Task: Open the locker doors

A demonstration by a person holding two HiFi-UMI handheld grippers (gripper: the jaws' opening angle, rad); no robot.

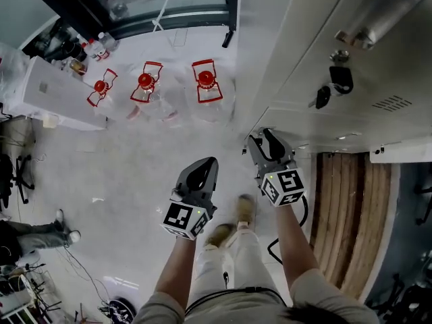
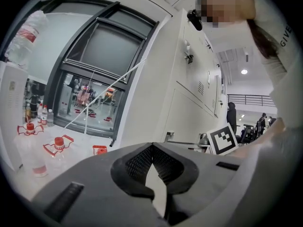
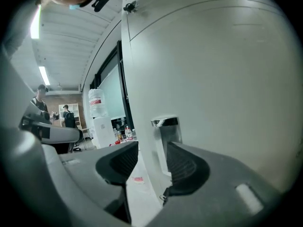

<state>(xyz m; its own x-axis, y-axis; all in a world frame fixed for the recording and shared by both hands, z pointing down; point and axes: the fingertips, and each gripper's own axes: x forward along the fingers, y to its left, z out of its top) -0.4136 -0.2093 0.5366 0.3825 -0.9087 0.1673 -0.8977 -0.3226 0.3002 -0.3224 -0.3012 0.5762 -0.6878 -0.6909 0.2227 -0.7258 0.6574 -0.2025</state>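
- The right gripper (image 3: 151, 148) stands wide, one jaw on each side of the lockers' left corner.
- A chrome handle (image 3: 166, 136) on the edge of a door (image 3: 218, 79) rises between its pads, close to the right pad (whether it touches cannot be told).
- In the head view the right gripper (image 1: 263, 140) sits low at the near corner of the lockers (image 1: 304, 39) and points at them.
- The left gripper (image 2: 152, 148) is narrow: its tips meet and nothing is between them.
- It points along the locker front toward a dark-framed window (image 2: 104, 46), with the lockers (image 2: 189, 103) on its right and the handle (image 2: 169, 136) ahead of it.
- In the head view the left gripper (image 1: 206, 166) hangs over the floor just left of the right one, apart from the lockers.
- The doors seen from the head view lie flush with the front; keys (image 1: 334, 83) hang from a lock on a door beyond the right gripper.
- Three jugs (image 1: 206, 79) with red caps stand on the floor ahead of the left gripper, well apart from it.
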